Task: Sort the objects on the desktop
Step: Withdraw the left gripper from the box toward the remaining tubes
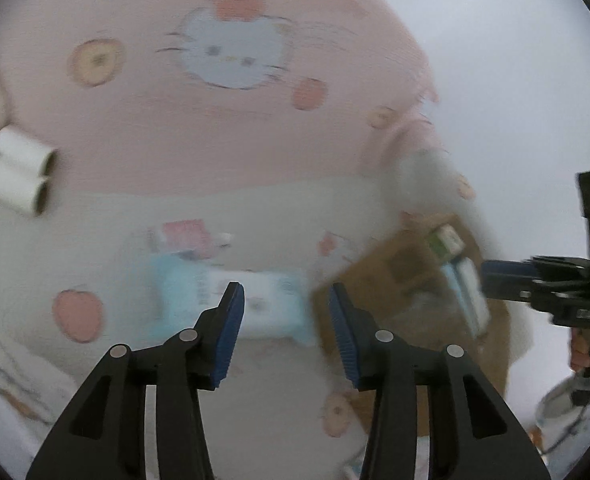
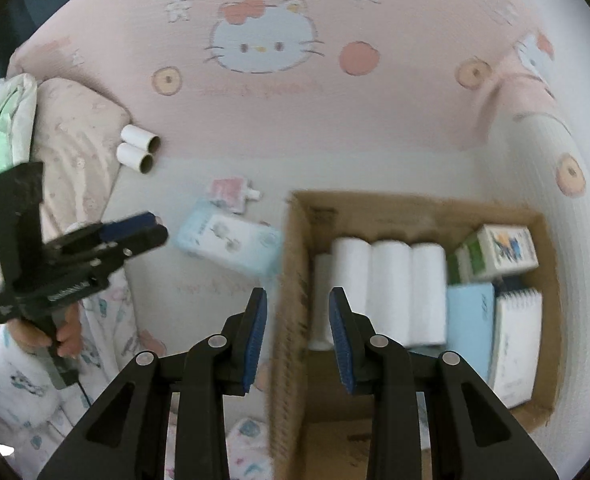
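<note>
A light-blue wipes pack (image 1: pixel 231 304) (image 2: pixel 231 242) lies on the white bed surface, with a pink pouch (image 1: pixel 183 236) (image 2: pixel 231 191) just behind it. My left gripper (image 1: pixel 287 332) is open and empty, hovering just before the wipes pack; it also shows in the right wrist view (image 2: pixel 151 226). My right gripper (image 2: pixel 297 336) is open and empty above the left wall of the cardboard box (image 2: pixel 295 280) (image 1: pixel 395 280). The box holds white rolls (image 2: pixel 391 292), a green-white carton (image 2: pixel 495 252), a blue notebook (image 2: pixel 471 320) and a spiral notepad (image 2: pixel 515 344).
Two white rolls (image 1: pixel 21 178) (image 2: pixel 137 154) lie at the back left beside a pillow (image 2: pixel 71 152). A pink Hello Kitty headboard (image 2: pixel 263 80) rises behind the bed. My right gripper's body (image 1: pixel 555 284) enters the left wrist view from the right.
</note>
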The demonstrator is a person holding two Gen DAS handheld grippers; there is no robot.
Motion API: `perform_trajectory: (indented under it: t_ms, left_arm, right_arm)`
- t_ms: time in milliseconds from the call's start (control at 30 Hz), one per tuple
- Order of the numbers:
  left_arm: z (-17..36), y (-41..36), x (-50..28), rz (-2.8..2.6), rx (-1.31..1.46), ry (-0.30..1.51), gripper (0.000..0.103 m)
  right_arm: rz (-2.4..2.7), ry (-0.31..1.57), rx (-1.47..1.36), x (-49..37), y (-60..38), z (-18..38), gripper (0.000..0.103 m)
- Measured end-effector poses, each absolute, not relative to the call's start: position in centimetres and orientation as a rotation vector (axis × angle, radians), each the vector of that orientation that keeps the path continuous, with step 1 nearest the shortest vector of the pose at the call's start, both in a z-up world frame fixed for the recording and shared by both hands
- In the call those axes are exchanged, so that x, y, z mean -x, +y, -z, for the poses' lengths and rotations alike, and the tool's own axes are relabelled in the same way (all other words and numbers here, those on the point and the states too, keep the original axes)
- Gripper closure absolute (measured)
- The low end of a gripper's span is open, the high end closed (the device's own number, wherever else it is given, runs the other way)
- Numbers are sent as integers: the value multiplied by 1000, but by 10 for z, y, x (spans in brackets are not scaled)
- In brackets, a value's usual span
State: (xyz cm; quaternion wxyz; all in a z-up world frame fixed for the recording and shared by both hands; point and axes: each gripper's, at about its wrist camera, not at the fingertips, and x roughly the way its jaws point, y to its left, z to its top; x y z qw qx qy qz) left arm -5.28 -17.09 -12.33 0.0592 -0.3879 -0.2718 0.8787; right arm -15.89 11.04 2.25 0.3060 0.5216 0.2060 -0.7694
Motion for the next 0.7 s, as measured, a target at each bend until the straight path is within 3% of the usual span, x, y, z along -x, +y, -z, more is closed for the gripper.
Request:
perform_trajectory:
  t_ms: [133,400,567,700]
  left_arm:
    - [136,-202,44,-2853,1141,-792,55]
    - [154,-298,24,-2993,877,-1476,52]
    - [181,-348,2,-2853,693,-1976,50]
    - [198,-367,-10,-2721,566,-2195,45]
  right_arm:
    - [1991,610,-1362,150,85,-19,74]
    - [1925,722,-1324,139,36,-8,74]
    - [1886,677,-1253,133,-1,1,74]
    - [1826,602,-1205,130,-37,13,74]
